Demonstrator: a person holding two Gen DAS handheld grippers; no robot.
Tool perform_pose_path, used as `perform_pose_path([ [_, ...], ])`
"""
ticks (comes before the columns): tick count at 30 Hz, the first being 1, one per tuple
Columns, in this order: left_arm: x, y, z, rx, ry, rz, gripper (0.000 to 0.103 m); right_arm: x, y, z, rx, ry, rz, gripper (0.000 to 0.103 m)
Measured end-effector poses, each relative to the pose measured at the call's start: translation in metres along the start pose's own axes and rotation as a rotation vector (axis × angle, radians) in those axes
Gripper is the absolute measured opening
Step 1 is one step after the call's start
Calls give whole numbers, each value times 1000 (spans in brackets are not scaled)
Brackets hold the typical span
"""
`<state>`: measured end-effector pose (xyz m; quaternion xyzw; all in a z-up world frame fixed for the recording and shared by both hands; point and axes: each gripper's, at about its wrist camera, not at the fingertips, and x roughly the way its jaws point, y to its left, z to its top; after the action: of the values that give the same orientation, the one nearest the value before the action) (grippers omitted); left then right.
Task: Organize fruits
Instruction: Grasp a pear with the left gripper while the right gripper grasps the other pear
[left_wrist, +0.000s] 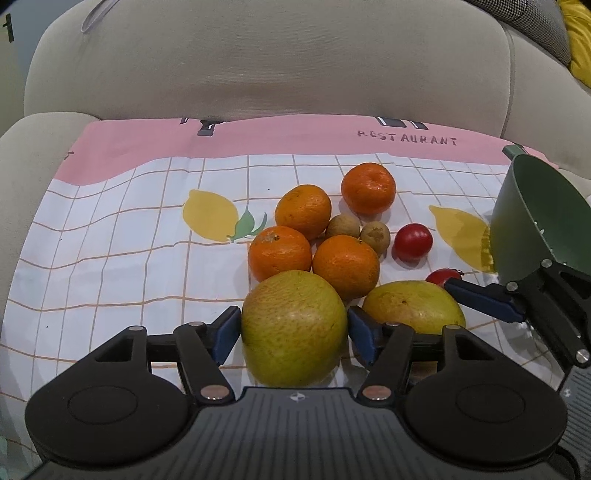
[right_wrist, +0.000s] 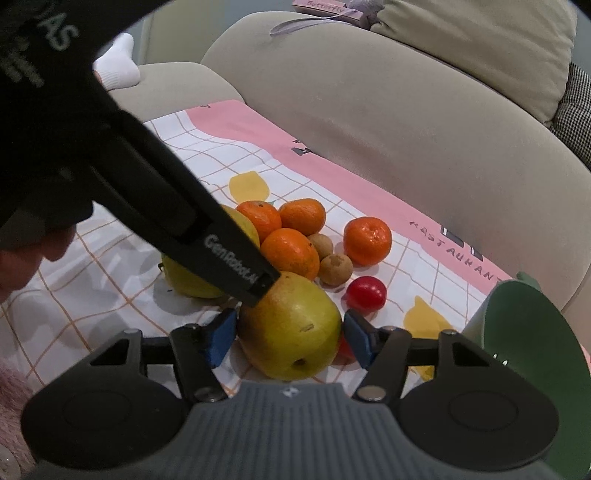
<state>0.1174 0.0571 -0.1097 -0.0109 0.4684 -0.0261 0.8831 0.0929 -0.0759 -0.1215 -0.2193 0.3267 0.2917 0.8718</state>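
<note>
- L gripper (left_wrist: 293, 332): jaws wide, straddling the big yellow-green fruit (left_wrist: 293, 325) at lower centre of the left wrist view. Blue pads sit right at its two sides, with a sliver of a gap at the right pad. No firm squeeze seen.
- R gripper (right_wrist: 288, 336): jaws approx. half-wide around the 2nd yellow-green fruit (right_wrist: 290, 328), lower centre of the right wrist view. Left pad is at the skin, right pad is clear of it.
- Both big fruits lie side by side on the cloth (left_wrist: 110, 240), at the near edge of the pile.
- Above them in the frame: 4 mandarins (left_wrist: 303, 210) clustered, one a bit apart to the upper right.
- 2 small brown fruits (left_wrist: 342, 226) sit touching each other, between the mandarins.
- Red tomato (left_wrist: 413, 242) sits right of the brown ones. A 2nd tomato (left_wrist: 441, 276) is partly hidden behind the R gripper's finger.
- Green bowl (left_wrist: 532, 221) at the right edge, tipped w/ its opening toward the fruit.
- Cloth lies over a beige sofa (left_wrist: 258, 66).
</note>
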Motion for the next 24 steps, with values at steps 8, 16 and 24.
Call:
perform_pose_path([
  [8, 0, 1, -3, 0, -25, 1, 72, 0, 4, -1, -19, -13, -15, 61],
  [16, -8, 3, -5, -24, -37, 2, 71, -10, 4, -1, -20, -18, -20, 60],
  [24, -22, -4, -18, -1, 0, -5, 71, -29, -2, -8, 22, 20, 9, 60],
])
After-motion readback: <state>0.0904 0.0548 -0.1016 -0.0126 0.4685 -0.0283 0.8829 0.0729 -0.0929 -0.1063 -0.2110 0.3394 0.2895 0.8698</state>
